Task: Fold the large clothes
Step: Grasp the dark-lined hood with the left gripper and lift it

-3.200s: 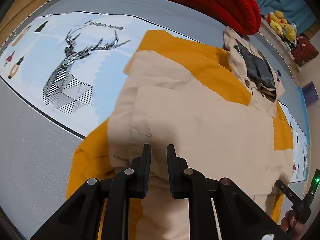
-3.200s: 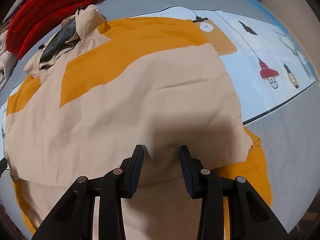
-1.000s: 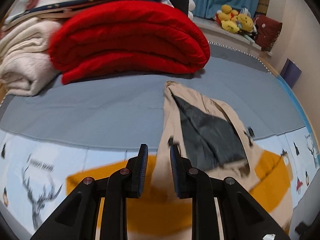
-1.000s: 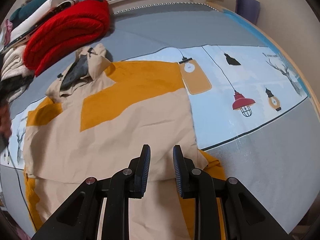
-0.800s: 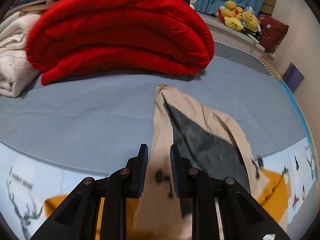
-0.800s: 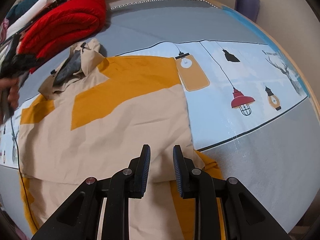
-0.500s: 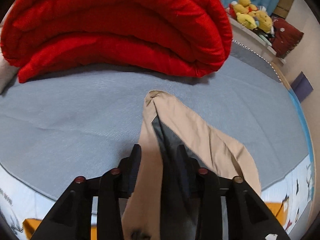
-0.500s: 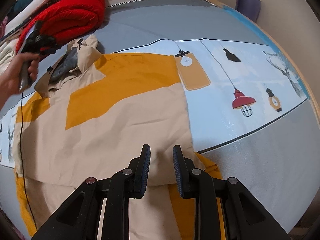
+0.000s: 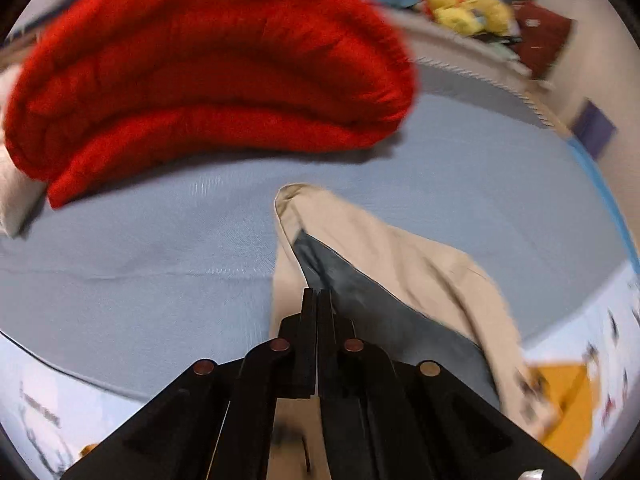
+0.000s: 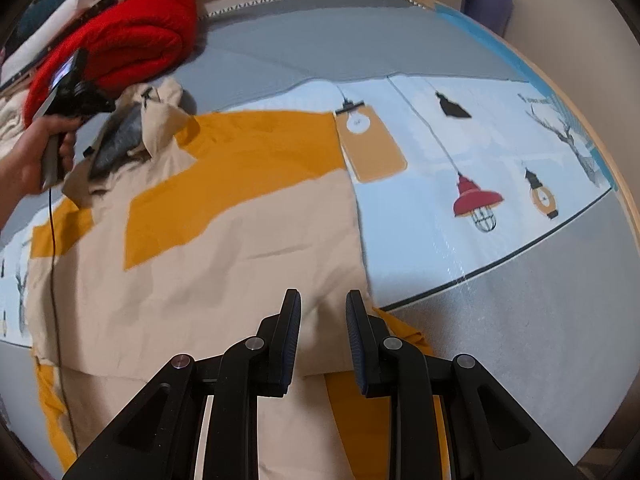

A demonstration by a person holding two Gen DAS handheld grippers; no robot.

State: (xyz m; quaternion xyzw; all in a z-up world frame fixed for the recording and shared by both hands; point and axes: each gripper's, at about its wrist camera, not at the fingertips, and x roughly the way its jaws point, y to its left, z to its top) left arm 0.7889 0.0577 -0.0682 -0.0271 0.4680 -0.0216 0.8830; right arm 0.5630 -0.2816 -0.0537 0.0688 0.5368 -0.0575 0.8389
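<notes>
A beige and orange jacket (image 10: 224, 248) lies flat on the bed with its sides folded in. Its hood (image 9: 400, 256), lined in dark grey, points toward the red blanket. My left gripper (image 9: 318, 294) is shut on the hood's left edge, where the beige rim meets the lining. In the right wrist view a hand (image 10: 36, 156) holds that left gripper (image 10: 76, 92) at the hood (image 10: 160, 116). My right gripper (image 10: 325, 312) hovers open over the jacket's lower right part, with nothing pressed between its fingers.
A folded red blanket (image 9: 208, 76) lies just beyond the hood, with cream blankets (image 9: 8, 184) to its left. Plush toys (image 9: 468, 12) sit on a ledge at the back. The left gripper's cable (image 10: 52, 248) trails across the jacket's left side. The lamp-print sheet (image 10: 476, 200) stretches to the right.
The left gripper moved forward along the hood, spread its jaws around the hood's edge, then shut on it. The right gripper stayed where it was, still open.
</notes>
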